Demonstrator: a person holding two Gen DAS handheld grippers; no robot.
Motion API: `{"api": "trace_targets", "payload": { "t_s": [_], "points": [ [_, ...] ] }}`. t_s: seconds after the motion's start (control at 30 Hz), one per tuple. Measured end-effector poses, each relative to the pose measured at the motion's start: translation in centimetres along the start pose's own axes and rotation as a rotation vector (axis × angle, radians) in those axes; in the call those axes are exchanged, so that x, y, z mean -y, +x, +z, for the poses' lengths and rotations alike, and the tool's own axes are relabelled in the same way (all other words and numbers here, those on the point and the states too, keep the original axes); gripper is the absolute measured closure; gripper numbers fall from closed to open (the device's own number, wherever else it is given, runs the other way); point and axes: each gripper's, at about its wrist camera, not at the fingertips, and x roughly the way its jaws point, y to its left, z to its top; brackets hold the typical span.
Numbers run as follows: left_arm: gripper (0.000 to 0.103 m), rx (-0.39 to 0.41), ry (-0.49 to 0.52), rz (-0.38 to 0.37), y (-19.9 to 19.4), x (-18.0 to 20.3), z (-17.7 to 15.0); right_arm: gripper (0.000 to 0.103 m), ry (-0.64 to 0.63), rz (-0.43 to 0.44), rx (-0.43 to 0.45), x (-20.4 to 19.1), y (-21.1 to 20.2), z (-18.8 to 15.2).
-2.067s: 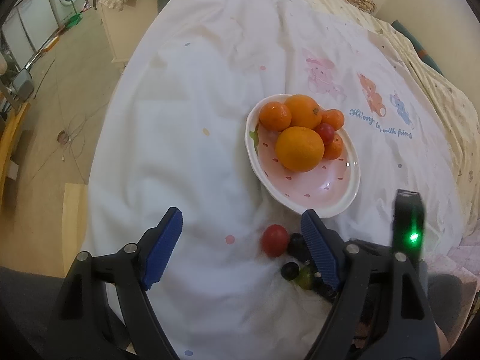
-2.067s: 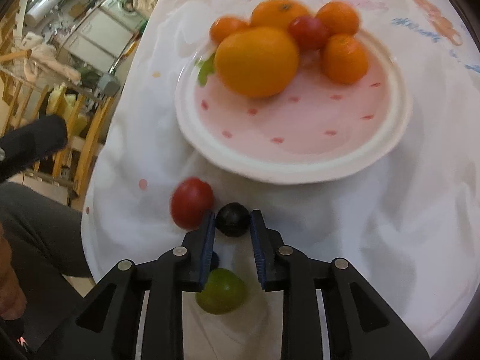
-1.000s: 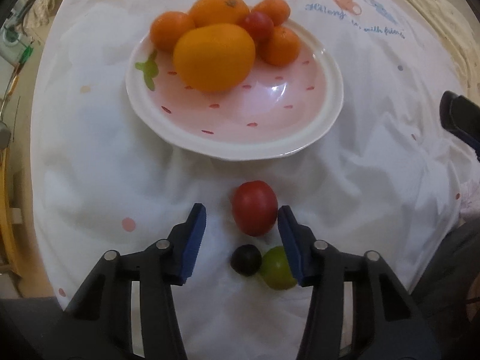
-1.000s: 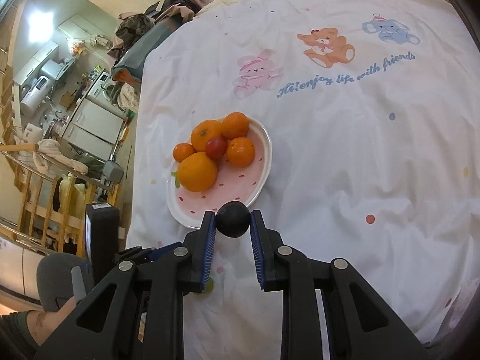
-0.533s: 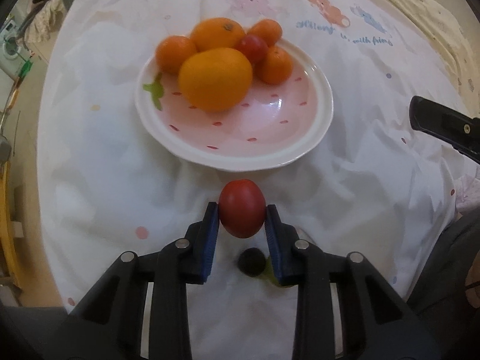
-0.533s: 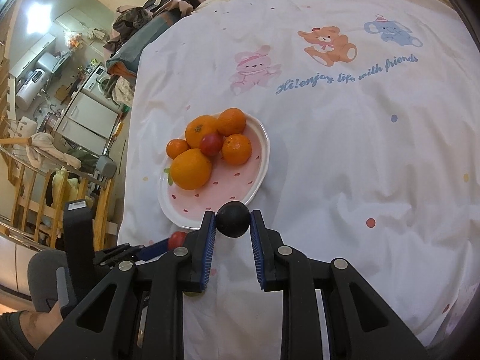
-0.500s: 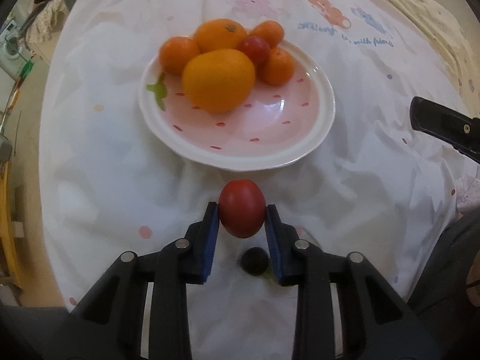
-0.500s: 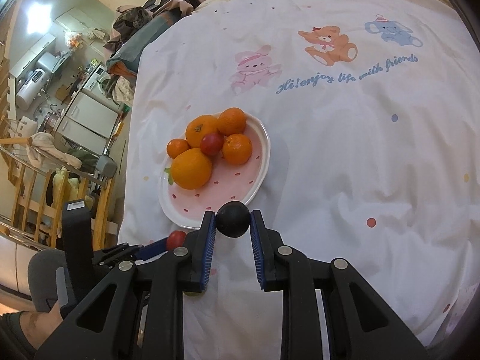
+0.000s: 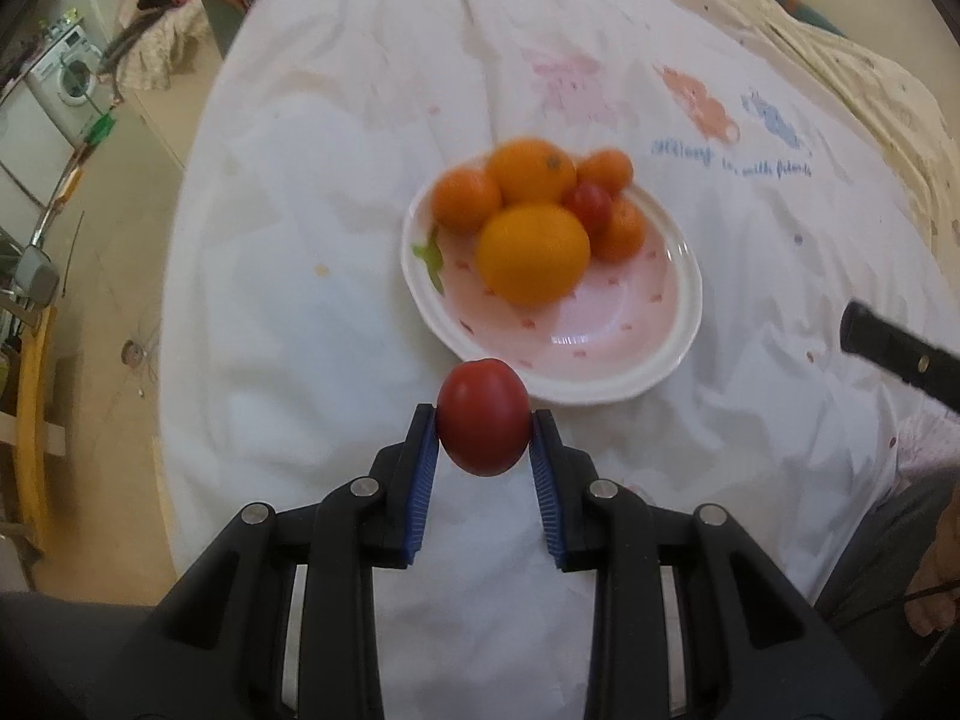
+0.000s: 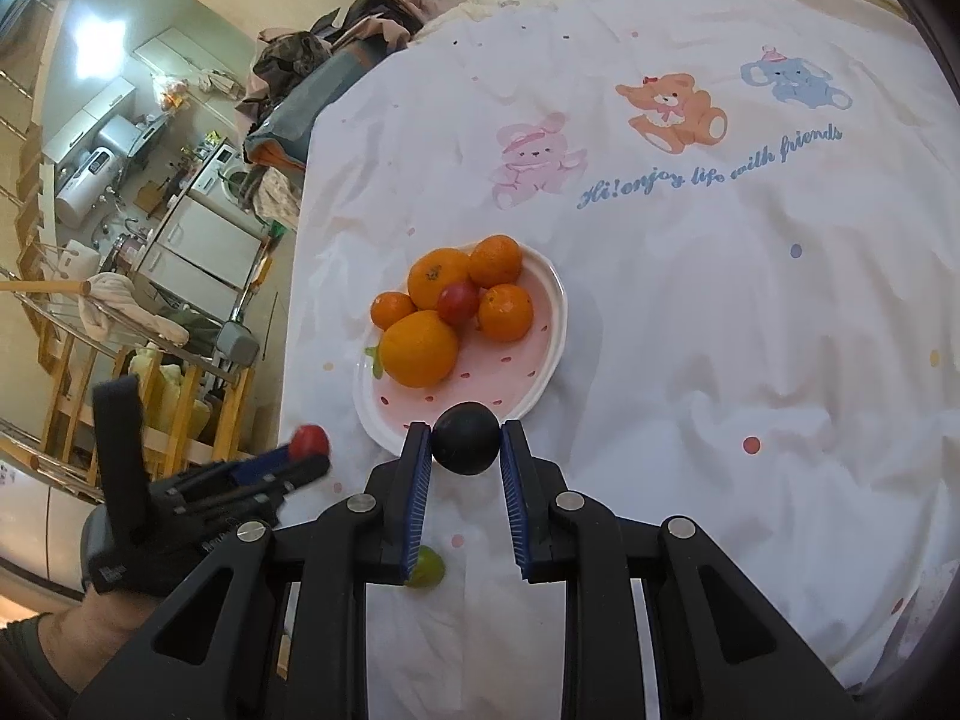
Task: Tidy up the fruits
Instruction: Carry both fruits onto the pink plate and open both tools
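Note:
My left gripper (image 9: 483, 420) is shut on a red tomato (image 9: 483, 415), held in the air just short of the pink-and-white plate (image 9: 636, 375). The plate holds several oranges (image 9: 533, 253) and a small red fruit (image 9: 588, 204). In the right wrist view my right gripper (image 10: 466, 441) is shut on a dark round plum (image 10: 466, 437), hanging above the plate's (image 10: 555, 324) near rim. The left gripper (image 10: 300, 456) with its tomato (image 10: 309, 439) shows at the left. A green fruit (image 10: 427, 567) lies on the cloth below my right fingers.
A white cloth printed with cartoon animals (image 10: 672, 111) covers the table. The table's left edge drops to the floor, with wooden chairs (image 10: 90, 396) and a washing machine (image 9: 63, 75) beyond. A person's hand (image 9: 936, 564) shows at the right.
My left gripper closed on the red tomato and lifted it off the cloth, leaving the fruit beneath out of its view. The right gripper kept still, holding the dark plum.

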Motion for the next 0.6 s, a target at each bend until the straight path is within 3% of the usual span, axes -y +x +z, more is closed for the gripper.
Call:
{"api": "trace_targets", "payload": {
  "t_s": [0.23, 0.6],
  "points": [
    [0.076, 0.037, 0.013, 0.024, -1.3, -0.9, 2.0, 0.078, -0.015, -0.011, 0.001, -0.1, 0.3, 0.5],
    [0.076, 0.019, 0.025, 0.038, 1.0, -1.2, 5.2, 0.078, 0.004, -0.017, 0.035, 0.9, 0.8, 2.9]
  ]
}}
